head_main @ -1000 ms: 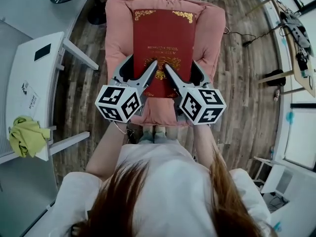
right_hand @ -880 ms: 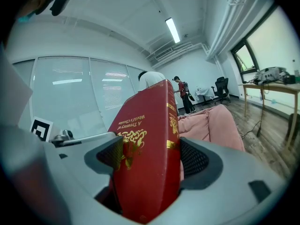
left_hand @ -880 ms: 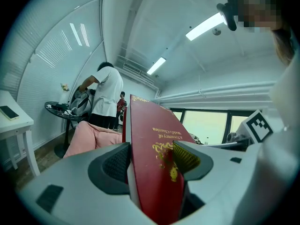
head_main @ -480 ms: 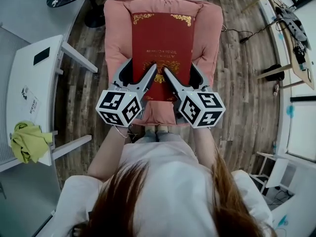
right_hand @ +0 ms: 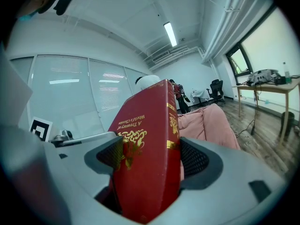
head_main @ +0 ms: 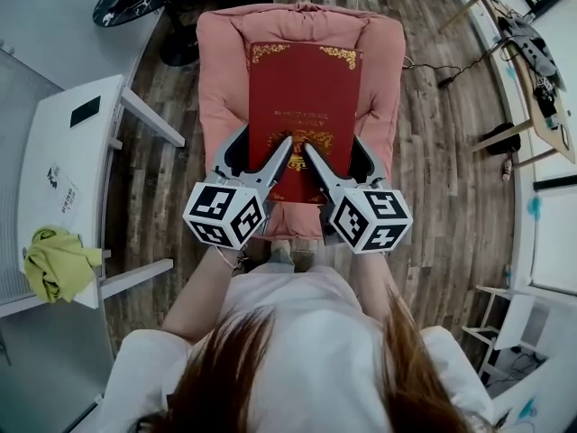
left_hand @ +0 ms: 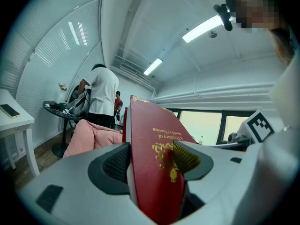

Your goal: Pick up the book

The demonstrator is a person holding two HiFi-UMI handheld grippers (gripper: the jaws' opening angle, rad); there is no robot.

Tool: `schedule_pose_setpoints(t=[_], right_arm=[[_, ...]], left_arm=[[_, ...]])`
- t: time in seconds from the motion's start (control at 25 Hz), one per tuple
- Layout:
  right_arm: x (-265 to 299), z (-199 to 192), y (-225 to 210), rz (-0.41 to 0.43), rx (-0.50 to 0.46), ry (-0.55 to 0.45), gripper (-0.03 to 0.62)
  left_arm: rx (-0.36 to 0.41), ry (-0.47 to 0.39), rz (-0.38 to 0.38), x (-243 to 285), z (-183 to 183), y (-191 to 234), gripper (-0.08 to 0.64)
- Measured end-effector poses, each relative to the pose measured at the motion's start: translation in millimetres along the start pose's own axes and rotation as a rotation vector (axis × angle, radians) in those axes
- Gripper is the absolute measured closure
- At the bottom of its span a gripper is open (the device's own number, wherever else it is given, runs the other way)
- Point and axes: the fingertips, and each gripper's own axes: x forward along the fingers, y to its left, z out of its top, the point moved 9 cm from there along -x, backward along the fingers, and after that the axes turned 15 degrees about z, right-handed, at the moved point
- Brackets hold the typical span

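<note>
- One dark red hardcover book with gold lettering [head_main: 305, 97] lies level over one pink cushioned chair [head_main: 216, 61], held by its near edge.
- Two grippers hold it: the left gripper [head_main: 261, 144] and the right gripper [head_main: 335, 148] each clamp that edge, with pads pressed on both covers.
- One white surface [head_main: 50, 138] at the left carries one yellow-green cloth [head_main: 56, 262] and one flat black phone [head_main: 86, 111].

Light is bright and even on all my feeds, coming from ceiling strip lights [left_hand: 201, 28] overhead, so shadows stay soft. A window [right_hand: 269, 46] blows out pale at the right gripper view's edge. Both gripper views bend walls hard and go black in the corners. The book [left_hand: 157, 168] stays sharp close up, its gold print faintly glinting.
</note>
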Motion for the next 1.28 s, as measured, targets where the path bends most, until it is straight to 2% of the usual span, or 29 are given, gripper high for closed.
schedule_pose_setpoints(t=[0.28,0.88,1.28], right_arm=[[-42,-8,19,0.016,-0.016,-0.002,0.213],[-178,-48,57,0.056,-0.008,0.039,0.213],[-209,-62,83,0.064,-0.001,0.033,0.213]], left_arm=[[-0.004,-0.022,0.017,-41,-10,-27,0.282],[-0.049,-0.024,0.08,-157,-64,-117,0.281],[-0.038,-0.027,0.095,-198,-71,-132,0.281]])
